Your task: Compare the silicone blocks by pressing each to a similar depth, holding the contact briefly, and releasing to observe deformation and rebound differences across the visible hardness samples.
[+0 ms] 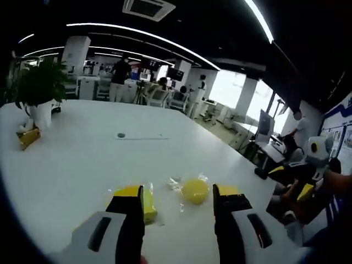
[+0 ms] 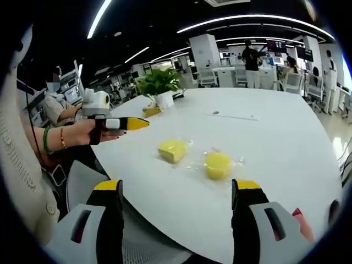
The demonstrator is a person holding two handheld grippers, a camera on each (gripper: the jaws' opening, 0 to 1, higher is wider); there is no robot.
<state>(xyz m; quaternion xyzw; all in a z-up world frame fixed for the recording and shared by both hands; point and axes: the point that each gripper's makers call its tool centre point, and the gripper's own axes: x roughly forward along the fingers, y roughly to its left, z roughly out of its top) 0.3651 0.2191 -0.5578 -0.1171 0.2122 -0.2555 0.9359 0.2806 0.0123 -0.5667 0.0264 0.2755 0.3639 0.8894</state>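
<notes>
Two yellow silicone blocks lie on the white table, each on clear wrap. The square block is partly hidden behind my left gripper's left jaw; the round block lies between the jaws, just beyond their tips. That gripper is open and holds nothing. In the right gripper view the square block and round block lie ahead of my right gripper, which is open, empty and hovers at the table's near edge. The left gripper, held in a hand, enters there from the left. The right gripper appears at the right edge.
A potted plant stands at the table's far side with a small yellow object beside it. A grey dot with a thin strip lies mid-table. People, desks and chairs fill the office behind.
</notes>
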